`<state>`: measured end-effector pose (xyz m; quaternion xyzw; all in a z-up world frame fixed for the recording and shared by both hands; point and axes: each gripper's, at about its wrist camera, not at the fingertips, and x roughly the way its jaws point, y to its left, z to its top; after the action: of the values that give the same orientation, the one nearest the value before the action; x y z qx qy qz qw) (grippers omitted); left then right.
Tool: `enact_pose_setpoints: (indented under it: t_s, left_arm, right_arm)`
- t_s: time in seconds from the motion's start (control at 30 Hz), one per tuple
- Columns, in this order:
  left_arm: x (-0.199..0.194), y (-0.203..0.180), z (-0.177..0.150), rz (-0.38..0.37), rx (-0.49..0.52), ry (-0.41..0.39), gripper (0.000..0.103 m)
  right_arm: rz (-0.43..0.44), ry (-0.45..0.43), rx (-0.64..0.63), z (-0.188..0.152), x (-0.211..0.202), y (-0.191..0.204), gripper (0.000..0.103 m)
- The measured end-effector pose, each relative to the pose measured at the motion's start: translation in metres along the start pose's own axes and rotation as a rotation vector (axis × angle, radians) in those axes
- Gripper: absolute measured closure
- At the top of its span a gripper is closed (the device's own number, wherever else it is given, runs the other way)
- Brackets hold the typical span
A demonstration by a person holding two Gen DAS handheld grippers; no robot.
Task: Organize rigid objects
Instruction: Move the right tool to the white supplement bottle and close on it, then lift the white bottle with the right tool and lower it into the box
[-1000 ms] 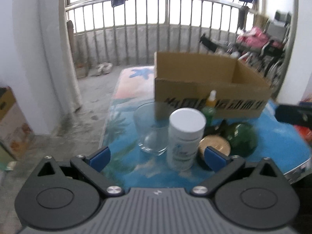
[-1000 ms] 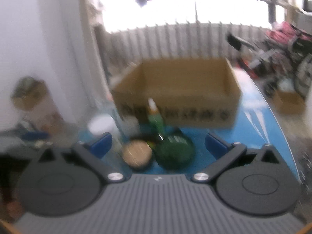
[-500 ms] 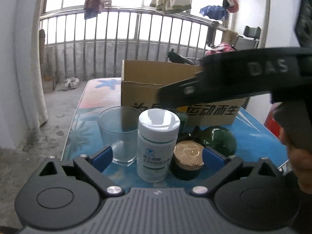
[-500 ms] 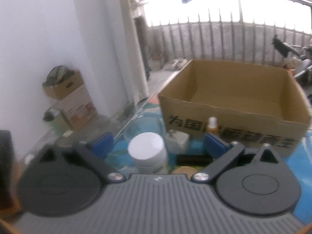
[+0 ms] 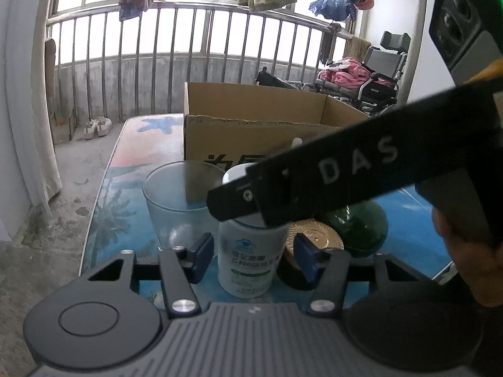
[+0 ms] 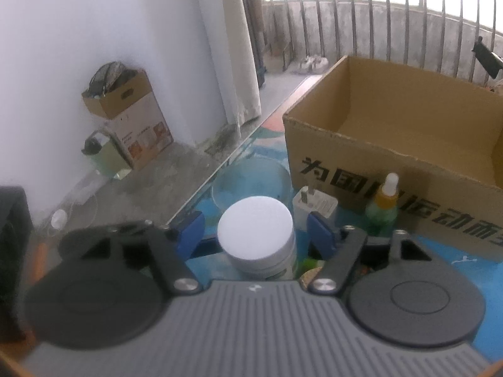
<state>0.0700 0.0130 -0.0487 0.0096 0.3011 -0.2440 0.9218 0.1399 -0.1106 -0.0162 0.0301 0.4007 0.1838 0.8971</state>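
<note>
A white bottle with a white cap stands on the blue patterned table. My left gripper straddles its body low down, jaws closing, with a thin gap still showing at each blue pad. My right gripper comes from above around the cap, jaws closing too, gaps on both sides. Its black finger crosses the left wrist view over the bottle. Behind stands an open cardboard box, nothing visible inside.
Next to the bottle stand a clear glass, a gold-lidded dark jar and a green glass ball. A white plug and a small spray bottle stand against the box. The table edge runs at the left.
Both grippers' jaws have narrowed around the white bottle. The right gripper swung left from the green ball over to the bottle; the left gripper came lower and closer.
</note>
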Motion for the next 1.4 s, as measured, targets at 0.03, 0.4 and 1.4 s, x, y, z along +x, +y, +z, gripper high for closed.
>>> enact_pose_setpoints:
  t_s: [0.03,0.4,1.4]
  left_arm:
    - [0.001,0.002,0.0,-0.002,-0.001,0.003,0.049]
    - [0.003,0.005,0.001,-0.007,-0.006,-0.006,0.053]
    - [0.012,0.009,0.185,-0.057,0.167,-0.031,0.054]
  right_arm:
    - [0.0,0.008,-0.001,-0.001,0.003,-0.001,0.039]
    - [-0.001,0.017,0.003,-0.006,0.007,-0.003,0.048]
    - [0.009,-0.165,0.017,0.141,-0.101,-0.038,0.048]
